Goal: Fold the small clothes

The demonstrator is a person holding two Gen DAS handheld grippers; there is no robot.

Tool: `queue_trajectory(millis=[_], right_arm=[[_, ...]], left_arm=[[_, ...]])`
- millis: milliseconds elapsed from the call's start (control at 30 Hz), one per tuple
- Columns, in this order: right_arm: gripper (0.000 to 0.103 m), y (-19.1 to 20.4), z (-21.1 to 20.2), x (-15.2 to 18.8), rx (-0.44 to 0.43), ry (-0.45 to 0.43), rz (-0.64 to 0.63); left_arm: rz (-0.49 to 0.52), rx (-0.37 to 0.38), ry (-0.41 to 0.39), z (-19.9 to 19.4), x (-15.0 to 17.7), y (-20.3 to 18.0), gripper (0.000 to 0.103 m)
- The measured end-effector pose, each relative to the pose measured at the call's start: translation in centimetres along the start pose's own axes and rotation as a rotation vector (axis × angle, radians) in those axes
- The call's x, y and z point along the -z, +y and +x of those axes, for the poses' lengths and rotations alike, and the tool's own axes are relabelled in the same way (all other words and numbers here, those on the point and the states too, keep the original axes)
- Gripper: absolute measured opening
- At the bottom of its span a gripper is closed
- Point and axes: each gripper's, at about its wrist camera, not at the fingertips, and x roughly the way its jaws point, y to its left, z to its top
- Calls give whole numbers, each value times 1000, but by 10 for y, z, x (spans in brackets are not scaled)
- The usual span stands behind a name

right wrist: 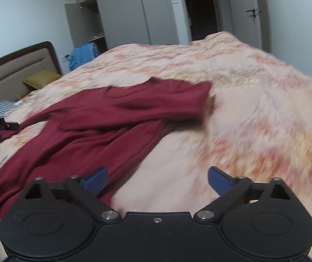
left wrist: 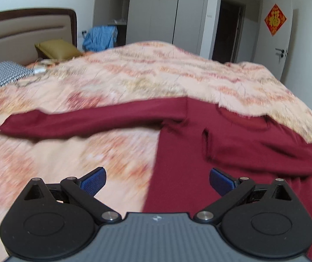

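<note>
The dark red top [left wrist: 191,144] lies flat on the bed [left wrist: 103,83], one sleeve folded across the chest, the other sleeve [left wrist: 75,123] stretched out sideways. Both the left gripper [left wrist: 157,180] and the right gripper [right wrist: 157,179] have jaws spread, holding nothing. Recommended: pinch the outstretched sleeve near its cuff and lay it squarely across the body, keeping the side edge straight.

Dark red sweater [left wrist: 199,148]; peach, orange-blotched bedspread [left wrist: 90,87]; blue-padded tongs [left wrist: 157,181].
</note>
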Motion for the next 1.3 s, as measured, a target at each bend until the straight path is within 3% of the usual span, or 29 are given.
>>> queue_trajectory(millis=[133,267,467,533,600,667,733,867,900,1133,1300], right_arm=[[102,21,-21,25,-56,26,12],[101,43,-40,46,-48,18,-1],[71,80,-69,72,-29,-28,-90],[67,90,-73,77,-51,-27,-103],[64,98,-69,79,-44,-4,-112],[52,104,-61,81,-8,34,-100],[47,107,-50,84,34,81,-95],[10,109,-48,87,67,100,-120],[7,107,-51,86,55,98,-126],[6,74,-94,67,52,32,-87],[6,46,-91,76,68,84,26]], left_arm=[[-21,-6,43,-28,25,31,103],[-70,12,83,-44,46,52,103],[-103,63,128,-53,68,59,103],[-91,73,136,-55,74,57,103],[-82,76,141,-56,77,56,103],[-80,80,146,-58,79,56,103],[-86,89,146,-61,80,57,103],[-101,102,148,-66,80,61,103],[-105,102,149,-66,80,62,103],[-134,140,156,-69,83,63,103],[-147,139,164,-62,85,62,103]])
